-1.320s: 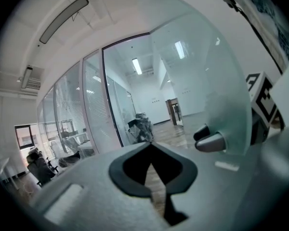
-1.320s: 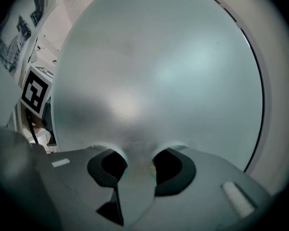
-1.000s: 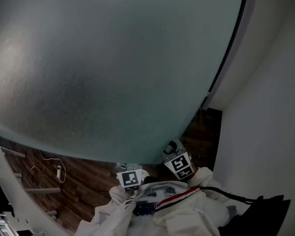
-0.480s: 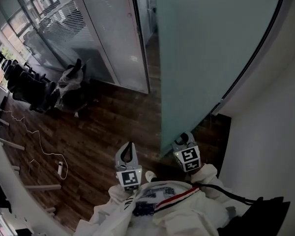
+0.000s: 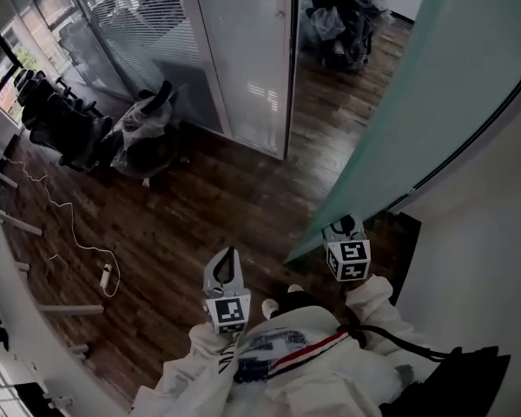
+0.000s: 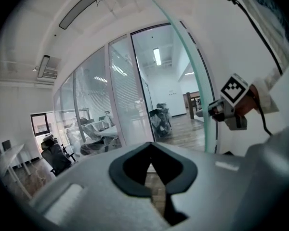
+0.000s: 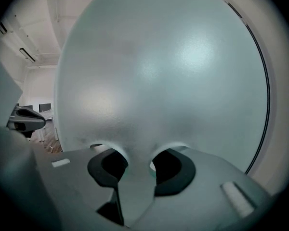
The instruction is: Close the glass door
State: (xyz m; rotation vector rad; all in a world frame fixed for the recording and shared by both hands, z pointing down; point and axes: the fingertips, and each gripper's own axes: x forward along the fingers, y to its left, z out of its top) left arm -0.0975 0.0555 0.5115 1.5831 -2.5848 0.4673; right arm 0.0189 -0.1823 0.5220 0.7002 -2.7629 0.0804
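Office chairs point(image 5: 61, 129): standing grouped at the far left, on the wood floor point(image 5: 200, 207).
Cable point(image 5: 65, 233): trailing loose across the floor, near a power strip point(image 5: 106, 276).
Glass partition point(image 5: 243, 50): running along the upper middle, with an open doorway showing just to its right.
Left gripper point(image 5: 229, 255): hovering low over the floor at lower centre, well apart from the door and touching nothing.
Left fingers point(image 6: 116, 170): resting pressed together at the tips, with nothing between them.
Glass door point(image 5: 417, 102): standing as a frosted, green-tinted pane that is sloping from the upper right down to its free edge at the right gripper; it is lying between the doorway and the white wall point(image 5: 486, 259).
Right gripper point(image 5: 341, 226): sitting at the door's lower free edge, right of the left gripper.
Right fingers point(image 7: 171, 170): pinching the door's edge, one on each face of the pane.
Sleeves point(image 5: 295, 363): showing white along the bottom edge, behind both grippers.
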